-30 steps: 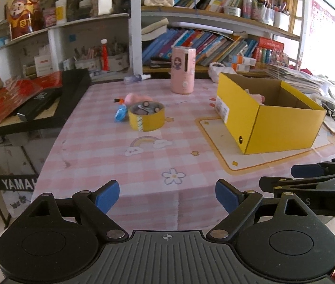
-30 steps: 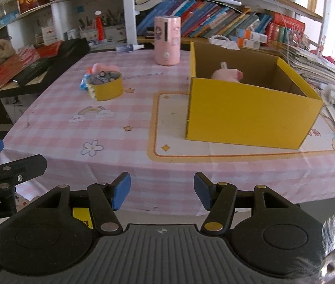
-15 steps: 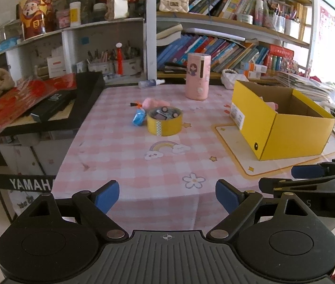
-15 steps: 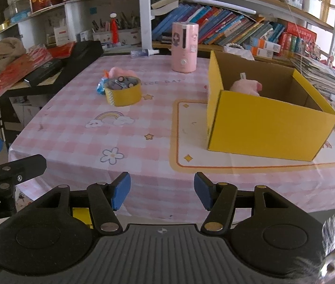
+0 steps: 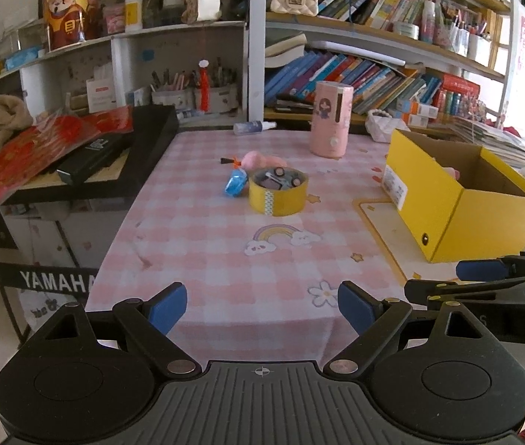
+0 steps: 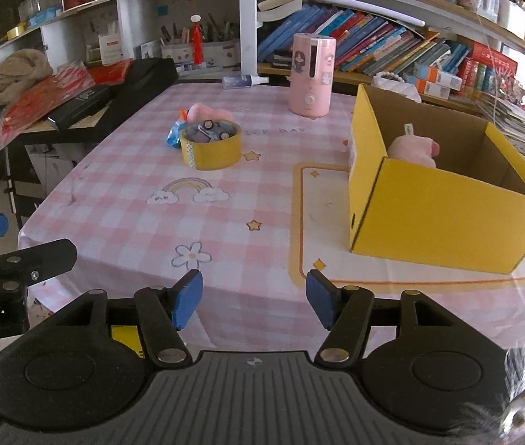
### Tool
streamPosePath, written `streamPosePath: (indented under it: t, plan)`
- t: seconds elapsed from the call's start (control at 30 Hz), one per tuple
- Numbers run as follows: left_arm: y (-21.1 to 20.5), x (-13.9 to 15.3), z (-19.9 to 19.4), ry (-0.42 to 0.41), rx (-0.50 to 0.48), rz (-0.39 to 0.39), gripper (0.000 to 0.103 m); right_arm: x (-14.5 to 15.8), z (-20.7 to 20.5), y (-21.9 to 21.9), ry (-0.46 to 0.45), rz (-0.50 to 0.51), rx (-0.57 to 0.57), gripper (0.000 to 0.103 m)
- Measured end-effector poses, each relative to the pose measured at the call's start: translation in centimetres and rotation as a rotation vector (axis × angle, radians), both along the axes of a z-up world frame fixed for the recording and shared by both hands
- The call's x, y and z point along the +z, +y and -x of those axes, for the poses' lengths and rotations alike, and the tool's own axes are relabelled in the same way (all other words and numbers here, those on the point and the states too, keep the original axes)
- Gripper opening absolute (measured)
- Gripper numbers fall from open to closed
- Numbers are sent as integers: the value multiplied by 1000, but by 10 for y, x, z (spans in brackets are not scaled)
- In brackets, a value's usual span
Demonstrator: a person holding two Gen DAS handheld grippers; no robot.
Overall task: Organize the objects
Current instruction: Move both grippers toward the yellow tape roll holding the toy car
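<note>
Left wrist view, "YAMAHA" on keyboard stand, left claw wide open, right claw parted, both empty.

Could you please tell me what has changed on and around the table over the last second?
Both cameras have drawn back from the table, so the tape roll and yellow box look smaller and farther off. Nothing was picked up or released: the left gripper and right gripper are open and empty. The tape roll, the box and the pink plush inside it lie where they were.
</note>
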State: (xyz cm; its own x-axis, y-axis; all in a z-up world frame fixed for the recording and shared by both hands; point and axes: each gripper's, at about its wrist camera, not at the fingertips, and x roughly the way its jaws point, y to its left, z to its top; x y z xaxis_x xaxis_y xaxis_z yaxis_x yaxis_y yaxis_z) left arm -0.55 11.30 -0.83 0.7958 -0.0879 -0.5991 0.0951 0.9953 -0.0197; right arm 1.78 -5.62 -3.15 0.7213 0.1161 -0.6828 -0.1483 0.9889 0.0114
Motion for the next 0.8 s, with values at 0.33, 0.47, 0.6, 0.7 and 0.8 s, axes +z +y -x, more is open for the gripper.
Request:
streamPosePath:
  t: [0.33, 0.47, 0.6, 0.7, 0.8]
  plan:
    - [0, -5, -46, 22, 37, 7, 90, -2, -52, 1, 1, -3, 32, 59]
    - [-3, -6, -68, 26, 45, 10, 90, 0, -76, -2, -7, -5, 42, 59]
    - [-7, -9, -90, 40, 51, 12, 90, 0, -102, -6, -12, -8, 51, 59]
    - [-9, -10, -105, 47, 56, 10, 90, 0, -120, -8, -7, -11, 59, 59]
    - [-12, -9, -119, 49, 61, 5, 90, 0, -138, -9, -7, -18, 72, 59]
